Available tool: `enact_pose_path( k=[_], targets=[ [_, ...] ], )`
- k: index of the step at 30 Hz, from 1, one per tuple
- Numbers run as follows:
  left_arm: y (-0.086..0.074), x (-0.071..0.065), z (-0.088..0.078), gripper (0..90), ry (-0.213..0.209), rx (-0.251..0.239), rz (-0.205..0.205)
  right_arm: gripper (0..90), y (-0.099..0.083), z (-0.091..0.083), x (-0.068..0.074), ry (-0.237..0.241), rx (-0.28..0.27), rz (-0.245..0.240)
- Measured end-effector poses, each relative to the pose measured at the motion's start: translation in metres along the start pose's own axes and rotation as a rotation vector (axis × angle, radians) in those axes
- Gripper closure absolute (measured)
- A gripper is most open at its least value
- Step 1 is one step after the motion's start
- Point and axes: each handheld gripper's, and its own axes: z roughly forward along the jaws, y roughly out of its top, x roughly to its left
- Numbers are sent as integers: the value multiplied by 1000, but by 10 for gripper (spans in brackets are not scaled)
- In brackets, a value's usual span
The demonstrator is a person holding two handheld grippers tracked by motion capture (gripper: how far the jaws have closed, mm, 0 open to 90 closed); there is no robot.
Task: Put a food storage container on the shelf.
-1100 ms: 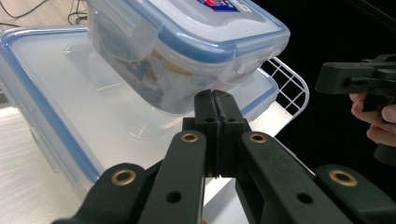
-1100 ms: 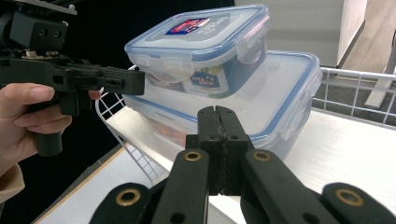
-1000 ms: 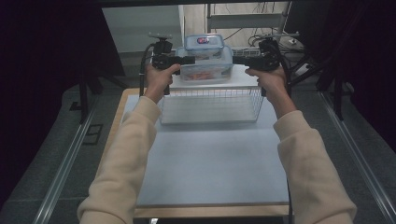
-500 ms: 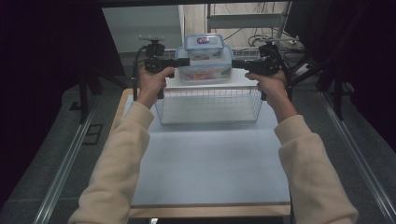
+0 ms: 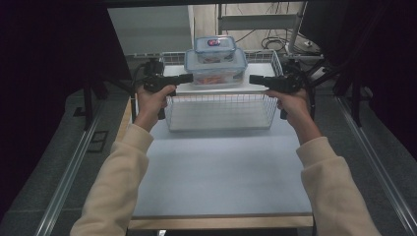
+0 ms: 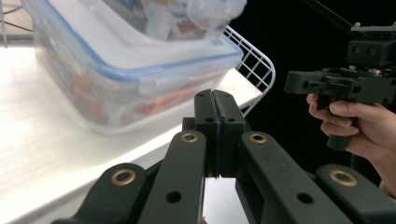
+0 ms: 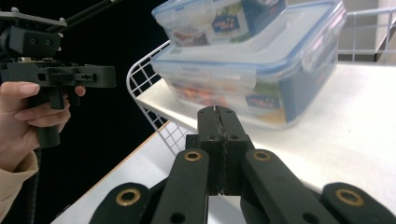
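Two clear food containers with blue lids are stacked on a white shelf board (image 5: pixel 221 87) over the back of a wire basket (image 5: pixel 219 112): a large container (image 5: pixel 216 69) (image 6: pixel 116 70) (image 7: pixel 261 79) with a small container (image 5: pixel 214 47) (image 7: pixel 219 18) on top. My left gripper (image 5: pixel 189 77) (image 6: pixel 215 93) points in from the left, shut and empty, just short of the large container's side. From the right, my right gripper (image 5: pixel 252 78) (image 7: pixel 215 109) faces it the same way, also shut and empty. Each gripper view shows the other gripper across the gap: the right one (image 6: pixel 336 86), the left one (image 7: pixel 60 74).
The basket stands at the far end of a pale table top (image 5: pixel 221 167) with a wooden front edge. Dark stands and cables crowd the floor behind and beside the table. Metal floor rails (image 5: pixel 69 172) run along both sides.
Both grippers have come down and drawn slightly apart, away from the large container's sides. The containers and basket have stayed put.
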Motion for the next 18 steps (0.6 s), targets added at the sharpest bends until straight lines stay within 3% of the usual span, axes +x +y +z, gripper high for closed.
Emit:
enact_pose_path(
  k=[12, 18],
  targets=[
    [-41, -2, -18, 896, -20, -11, 7, 893, -37, -24, -2, 36, -10, 12],
    [-71, -2, -24, 884, -37, -12, 15, 892, -62, -41, -1, 36, -6, 1]
  ],
)
